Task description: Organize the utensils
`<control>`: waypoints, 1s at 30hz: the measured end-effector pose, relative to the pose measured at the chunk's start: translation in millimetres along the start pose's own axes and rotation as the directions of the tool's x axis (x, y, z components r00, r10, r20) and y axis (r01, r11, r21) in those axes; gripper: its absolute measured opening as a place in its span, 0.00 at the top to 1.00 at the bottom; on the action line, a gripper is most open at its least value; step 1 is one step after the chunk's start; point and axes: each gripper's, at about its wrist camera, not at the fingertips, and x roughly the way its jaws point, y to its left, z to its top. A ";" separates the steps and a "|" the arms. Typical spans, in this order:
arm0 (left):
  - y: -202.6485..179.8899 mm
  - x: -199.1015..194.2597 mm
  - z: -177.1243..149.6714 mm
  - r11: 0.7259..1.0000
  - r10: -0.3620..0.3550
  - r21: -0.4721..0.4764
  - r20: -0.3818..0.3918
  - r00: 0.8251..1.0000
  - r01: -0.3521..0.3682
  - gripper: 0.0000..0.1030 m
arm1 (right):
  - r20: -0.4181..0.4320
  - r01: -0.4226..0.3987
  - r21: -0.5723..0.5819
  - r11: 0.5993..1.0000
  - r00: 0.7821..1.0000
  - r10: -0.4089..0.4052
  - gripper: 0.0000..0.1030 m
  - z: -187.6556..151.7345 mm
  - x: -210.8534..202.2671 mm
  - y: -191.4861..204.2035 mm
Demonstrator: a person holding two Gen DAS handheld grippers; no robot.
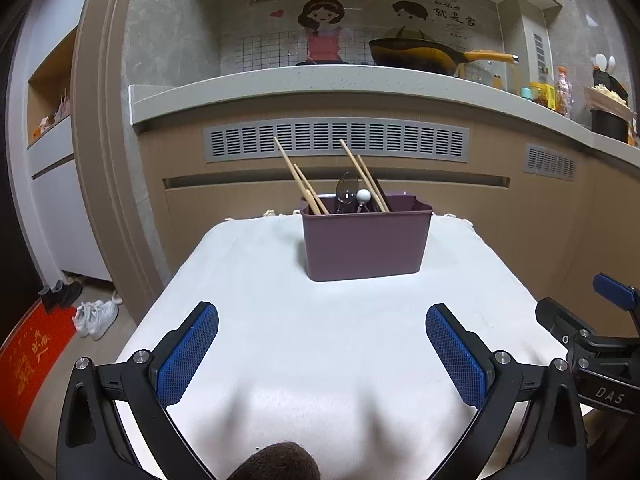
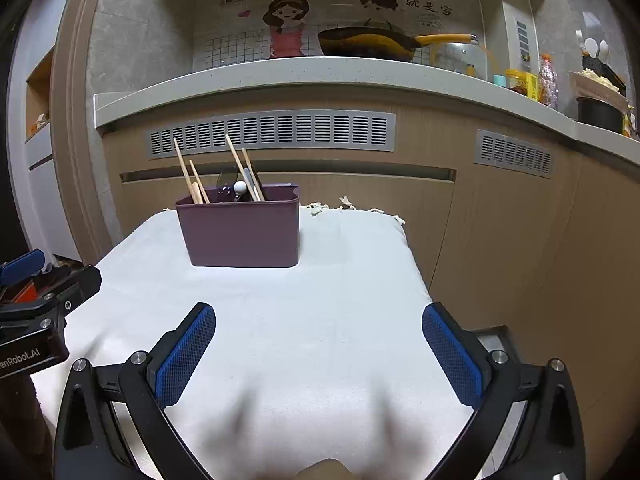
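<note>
A purple utensil bin (image 1: 366, 242) stands at the far end of a white-clothed table (image 1: 304, 340). Several wooden chopsticks (image 1: 298, 178), a clear spoon (image 1: 347, 191) and a white-tipped utensil (image 1: 363, 196) stand in it. My left gripper (image 1: 322, 350) is open and empty above the cloth, well short of the bin. In the right wrist view the bin (image 2: 240, 232) sits far left of centre, with chopsticks (image 2: 188, 174) in it. My right gripper (image 2: 318, 350) is open and empty over the cloth (image 2: 320, 300).
A kitchen counter (image 1: 320, 80) with a yellow-handled wok (image 1: 420, 56) runs behind the table. Bottles and jars (image 1: 552, 92) stand at the counter's right. Shoes (image 1: 96, 316) and a red mat (image 1: 32, 360) lie on the floor left. The right gripper shows at the edge (image 1: 592, 344).
</note>
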 end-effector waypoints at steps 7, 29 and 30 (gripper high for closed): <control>0.2 3.8 -1.2 1.000 -0.003 -0.003 -0.017 1.000 0.002 0.00 | -0.004 -0.004 -0.002 1.000 1.000 0.004 0.00 0.2 0.4 -1.2; -5.4 3.8 -4.2 1.000 -0.006 0.009 -0.030 1.000 0.007 0.00 | 0.010 -0.001 0.005 1.000 1.000 0.001 0.00 1.3 -3.1 -0.1; -5.5 3.7 -4.4 1.000 -0.006 0.009 -0.030 1.000 0.006 0.00 | 0.011 0.000 0.003 1.000 1.000 0.000 0.00 1.5 -3.4 0.4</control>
